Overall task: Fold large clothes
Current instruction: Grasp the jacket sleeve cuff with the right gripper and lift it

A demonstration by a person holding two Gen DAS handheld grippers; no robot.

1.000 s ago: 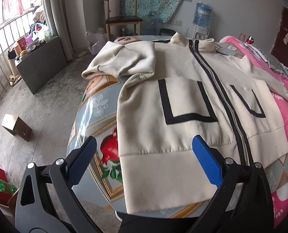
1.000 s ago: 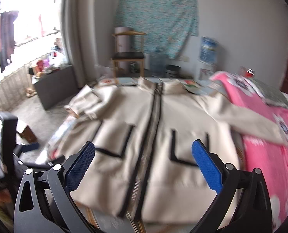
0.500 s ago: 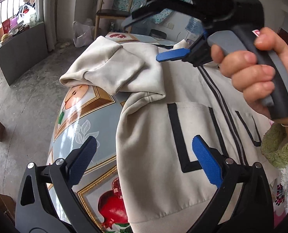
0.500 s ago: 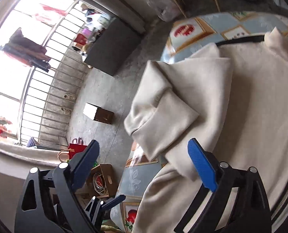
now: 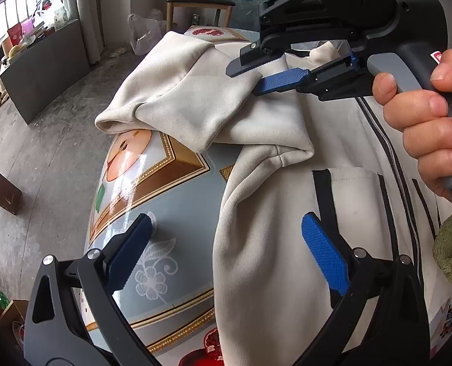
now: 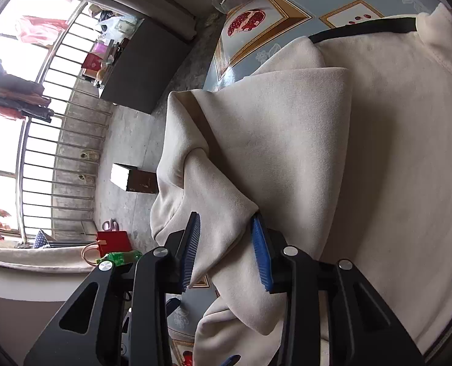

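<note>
- cream jacket (image 5: 274, 244) lies flat on the patterned table (image 5: 177, 201), sleeve (image 6: 226, 213) bunched at its edge.
- right gripper (image 6: 226, 253) is closing on that sleeve; a shallow bite could slip.
- left gripper (image 5: 226, 253) is spread, empty.

Left wrist view looks steeply down, close over the table's (image 5: 177, 201) left edge. Right wrist view, rolled sideways, sits closer still. Both share the jacket's folded sleeve (image 5: 195, 97) (image 6: 274, 140), floor and window.
</note>
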